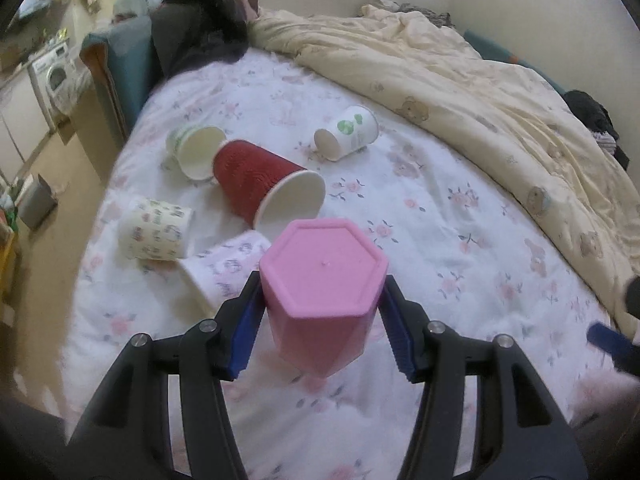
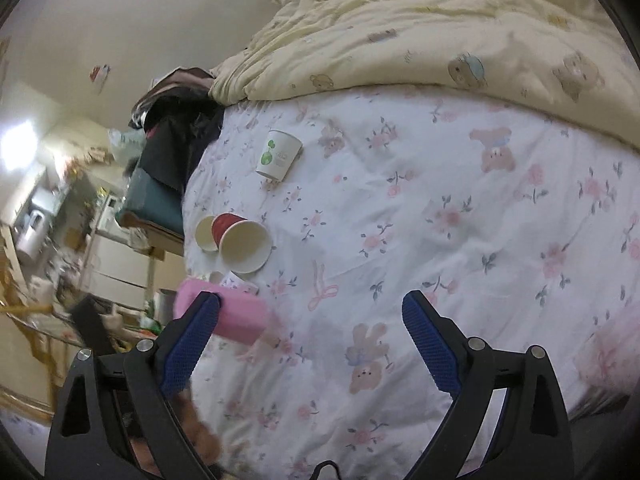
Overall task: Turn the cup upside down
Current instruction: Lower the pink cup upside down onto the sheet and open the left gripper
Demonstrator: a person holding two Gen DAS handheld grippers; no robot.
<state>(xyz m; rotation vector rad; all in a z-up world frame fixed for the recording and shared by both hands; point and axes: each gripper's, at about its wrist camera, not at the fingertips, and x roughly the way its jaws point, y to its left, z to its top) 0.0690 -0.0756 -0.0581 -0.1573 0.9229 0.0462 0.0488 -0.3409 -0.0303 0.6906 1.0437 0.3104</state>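
A: Pink plastic, six-sided: the pink cup (image 1: pixel 324 292) sits between the blue pads of the left gripper (image 1: pixel 320 308), whose jaws are closed on its walls. Its flat hexagonal base faces up toward the camera, so the long axis runs nearly vertical, tilted a little, mouth downward over the bed. Whether the mouth touches the sheet, I cannot tell.

B: And the other gripper?

A: The right gripper (image 2: pixel 312 340) has its jaws spread wide with nothing between them, held above the floral sheet (image 2: pixel 460 220). The pink cup (image 2: pixel 224 312) shows at its left, behind the left finger.

B: What about the surface?

A: A bed with a white sheet printed with pink flowers and bears, and a rumpled cream duvet (image 1: pixel 460 76) along the far side. Dark clothing (image 1: pixel 200 28) is heaped at the far corner. Beyond the edge, a washing machine (image 1: pixel 56 72) stands by the wall.

B: Other cups?

A: All on their sides, their visible insides bare: a red ribbed cup (image 1: pixel 268 184) touching a pale cup (image 1: pixel 196 152), a green-print cup (image 1: pixel 348 132) apart, and a patterned cup (image 1: pixel 156 234) nearer.
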